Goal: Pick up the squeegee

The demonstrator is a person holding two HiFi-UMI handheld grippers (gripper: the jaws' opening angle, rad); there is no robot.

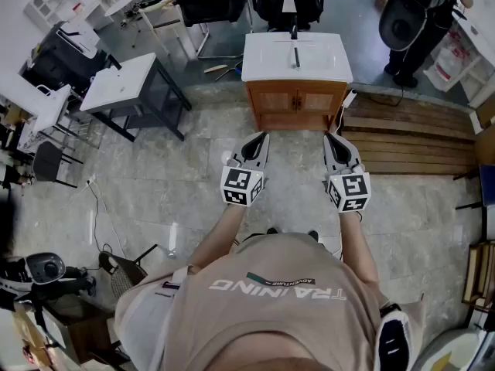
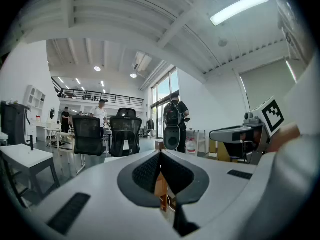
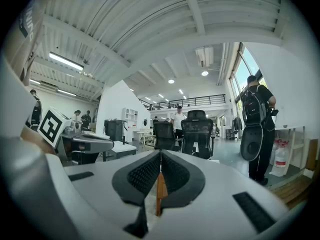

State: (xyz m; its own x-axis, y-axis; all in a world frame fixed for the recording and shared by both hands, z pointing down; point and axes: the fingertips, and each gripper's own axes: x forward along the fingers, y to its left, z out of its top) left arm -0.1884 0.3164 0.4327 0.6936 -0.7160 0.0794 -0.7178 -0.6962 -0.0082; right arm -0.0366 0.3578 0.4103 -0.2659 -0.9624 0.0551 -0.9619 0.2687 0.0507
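The squeegee (image 1: 295, 56) is, as far as you can tell, the thin dark bar lying on the white counter (image 1: 263, 66) in the upper middle of the head view. It is well apart from both grippers. It is also too small here to show which end is the handle and which the blade.

That is your first risk: pick the wrong end and you pinch the rubber blade, which I judge would flex and slip out. The bar lies flat and low on a smooth top. Jaws coming in level, as they point now, could shove it toward the faucet (image 1: 293, 31) just behind it, or off the edge, rather than get round it. The counter sits on a wooden cabinet (image 1: 294, 105), so come in too low and the tips strike its front.

Your left gripper (image 1: 262, 137) and right gripper (image 1: 330, 137) sit side by side in the middle of the frame. Both have their jaws pressed together on nothing. Each gripper view shows the two jaws meeting, with only a sliver of wood showing below them. Reach in like that and you merely knock the squeegee, so open one gripper before you arrive.

The plank platform (image 1: 410, 141) at the right lies beside your path, and a step that way could trip you.
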